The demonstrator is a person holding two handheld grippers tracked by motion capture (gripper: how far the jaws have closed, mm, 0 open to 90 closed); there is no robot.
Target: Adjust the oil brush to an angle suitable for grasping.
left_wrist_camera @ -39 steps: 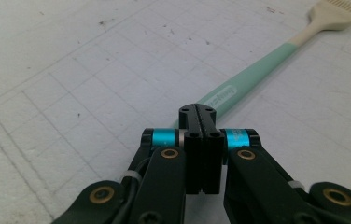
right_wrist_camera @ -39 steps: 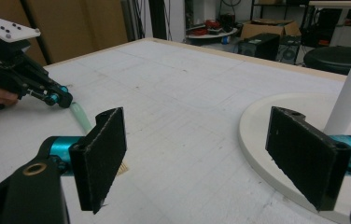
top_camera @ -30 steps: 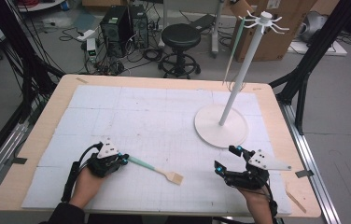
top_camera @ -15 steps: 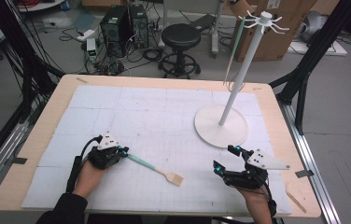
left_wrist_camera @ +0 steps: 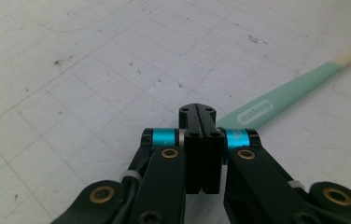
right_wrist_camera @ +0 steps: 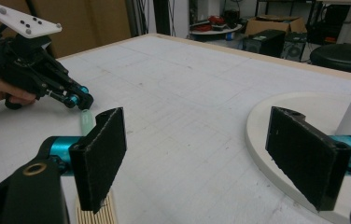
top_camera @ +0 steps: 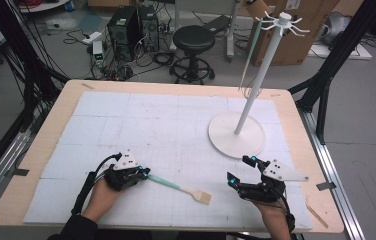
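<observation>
The left gripper [top_camera: 145,174], jaws closed and empty, sits at the mint-green-handled wooden spatula [top_camera: 180,186]. The right gripper [top_camera: 239,171] rests wide open beside the white round stand base [top_camera: 237,134].

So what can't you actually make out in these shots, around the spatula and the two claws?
- Spatula: in the left gripper view its handle end is hidden behind the shut left claw, so contact is unclear; the head is cut by the frame edge.
- Spatula head in the right gripper view: mostly hidden behind the open right claw.
- Stand: what hangs from its hooks is too thin to identify in the high view.
</observation>
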